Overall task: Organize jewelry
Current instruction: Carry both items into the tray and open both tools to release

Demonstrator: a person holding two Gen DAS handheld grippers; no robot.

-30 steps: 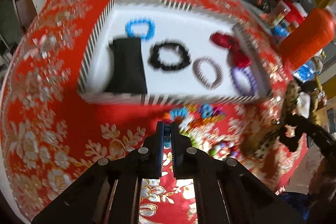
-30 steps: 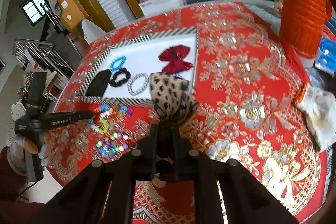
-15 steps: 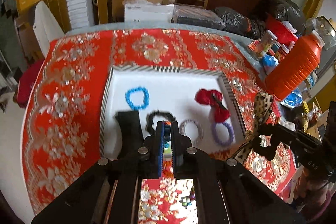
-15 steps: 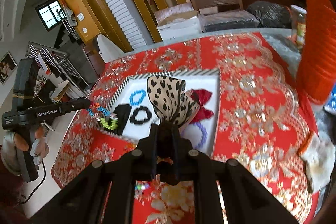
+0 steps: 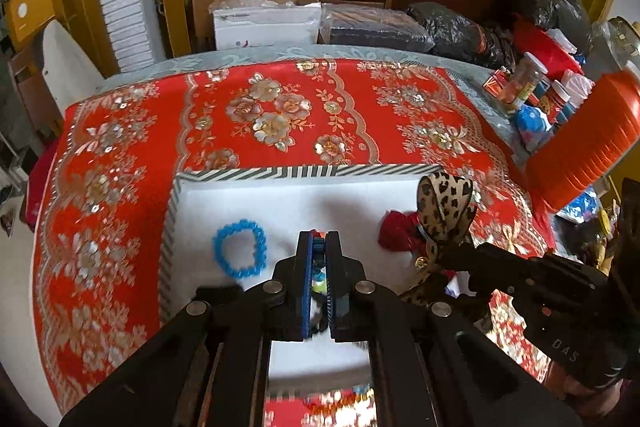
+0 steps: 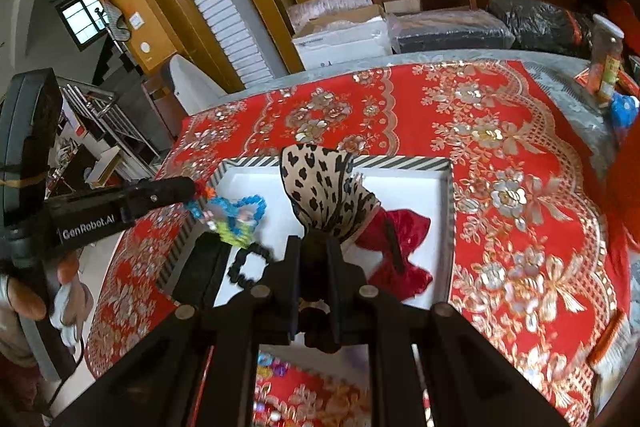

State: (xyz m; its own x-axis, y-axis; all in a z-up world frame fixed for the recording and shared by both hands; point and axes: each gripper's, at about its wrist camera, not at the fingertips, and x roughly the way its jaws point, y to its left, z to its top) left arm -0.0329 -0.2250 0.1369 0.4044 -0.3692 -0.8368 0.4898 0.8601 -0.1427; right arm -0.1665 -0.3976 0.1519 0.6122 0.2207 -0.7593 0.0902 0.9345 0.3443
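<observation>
My left gripper (image 5: 319, 238) hangs over the white striped-rim tray (image 5: 256, 172), shut on a many-coloured bead bracelet (image 5: 318, 269) that dangles from its tip (image 6: 230, 225). My right gripper (image 6: 314, 245) is shut on a leopard-print bow (image 6: 320, 187) above the tray's right half, just over a red bow (image 6: 404, 239). In the tray lie a blue bead bracelet (image 5: 240, 247), a black bracelet (image 6: 248, 265) and a black flat piece (image 6: 200, 267). From the left wrist view the leopard bow (image 5: 444, 203) sits to the right, beside the red bow (image 5: 396, 235).
An orange ribbed jug (image 5: 588, 147) and jars (image 5: 524, 83) stand at the table's right edge. Loose coloured beads (image 6: 272, 371) lie on the red cloth in front of the tray. Chairs with boxes and bags stand behind the table.
Both grippers have moved forward and up from the table's front to above the tray, the left carrying the bead bracelet and the right the leopard bow.
</observation>
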